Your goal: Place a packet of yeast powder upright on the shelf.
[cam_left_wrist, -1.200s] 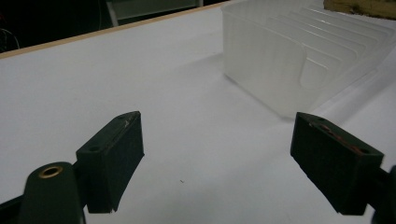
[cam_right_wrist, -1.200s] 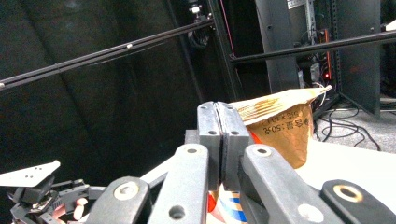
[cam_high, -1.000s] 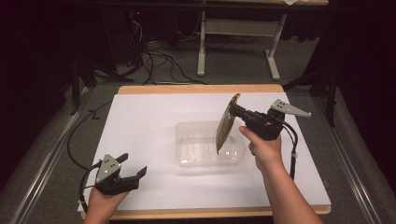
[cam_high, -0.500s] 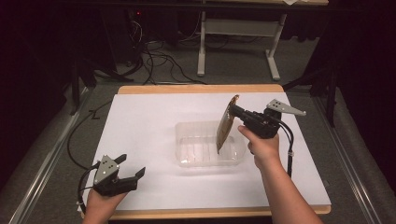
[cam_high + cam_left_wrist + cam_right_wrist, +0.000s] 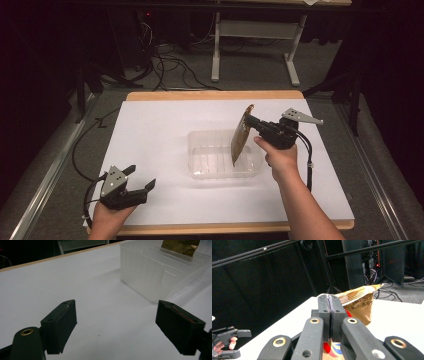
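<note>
Gold snack packet (image 5: 241, 136) hangs upright over the clear plastic tray (image 5: 200, 156), pinched at its top edge by the right gripper (image 5: 250, 120), jaws fully closed on it. Likely step: lower it straight into a tray slot, keeping it vertical, then release. Left gripper (image 5: 140, 181) rests wide open, empty, near the table's (image 5: 150, 125) front-left corner.

Light falls from overhead onto the white table (image 5: 165, 135), which glows bright while the room around it sinks into near black. Shadows on the tabletop are soft and faint. In the left gripper view the near black jaws look slightly soft and the clear tray (image 5: 160, 272) is hazy. The right gripper view is dim, its background murky, and the gold packet (image 5: 359, 303) catches a warm sheen.
</note>
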`<state>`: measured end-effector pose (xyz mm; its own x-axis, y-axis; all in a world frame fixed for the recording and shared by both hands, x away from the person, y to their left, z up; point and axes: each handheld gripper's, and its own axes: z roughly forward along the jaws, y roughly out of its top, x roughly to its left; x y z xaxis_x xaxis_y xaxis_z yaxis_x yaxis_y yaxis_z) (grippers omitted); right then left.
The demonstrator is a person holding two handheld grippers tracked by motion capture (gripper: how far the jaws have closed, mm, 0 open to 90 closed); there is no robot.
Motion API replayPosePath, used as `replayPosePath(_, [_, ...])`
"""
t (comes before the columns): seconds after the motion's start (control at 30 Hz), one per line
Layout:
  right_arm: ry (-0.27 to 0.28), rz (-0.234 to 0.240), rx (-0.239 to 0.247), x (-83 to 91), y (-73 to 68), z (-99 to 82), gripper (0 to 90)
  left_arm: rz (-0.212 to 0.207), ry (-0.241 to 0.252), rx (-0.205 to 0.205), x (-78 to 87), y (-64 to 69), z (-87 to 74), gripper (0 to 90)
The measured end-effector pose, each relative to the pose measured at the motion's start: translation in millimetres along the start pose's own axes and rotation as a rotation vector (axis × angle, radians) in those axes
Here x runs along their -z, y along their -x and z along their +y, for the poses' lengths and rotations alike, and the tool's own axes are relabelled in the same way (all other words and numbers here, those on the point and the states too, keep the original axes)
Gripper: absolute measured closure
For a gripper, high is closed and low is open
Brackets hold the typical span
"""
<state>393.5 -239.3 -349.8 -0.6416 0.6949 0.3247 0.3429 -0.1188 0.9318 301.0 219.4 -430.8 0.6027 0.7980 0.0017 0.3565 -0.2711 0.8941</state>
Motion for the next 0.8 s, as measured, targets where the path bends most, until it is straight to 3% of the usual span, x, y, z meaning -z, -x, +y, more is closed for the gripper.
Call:
replayPosePath(0.33, [-0.037, -0.005, 0.018, -5.9, -5.5, -6.1, 90.0, 0.004, 0.002, 0.000, 1.0, 0.5, 0.3, 17.6])
replayPosePath(0.8, [-0.045, 0.001, -0.019, -10.4, -2.3, -28.1, 90.0, -0.004, -0.004, -0.011, -1.3, 2.1, 0.8, 17.6])
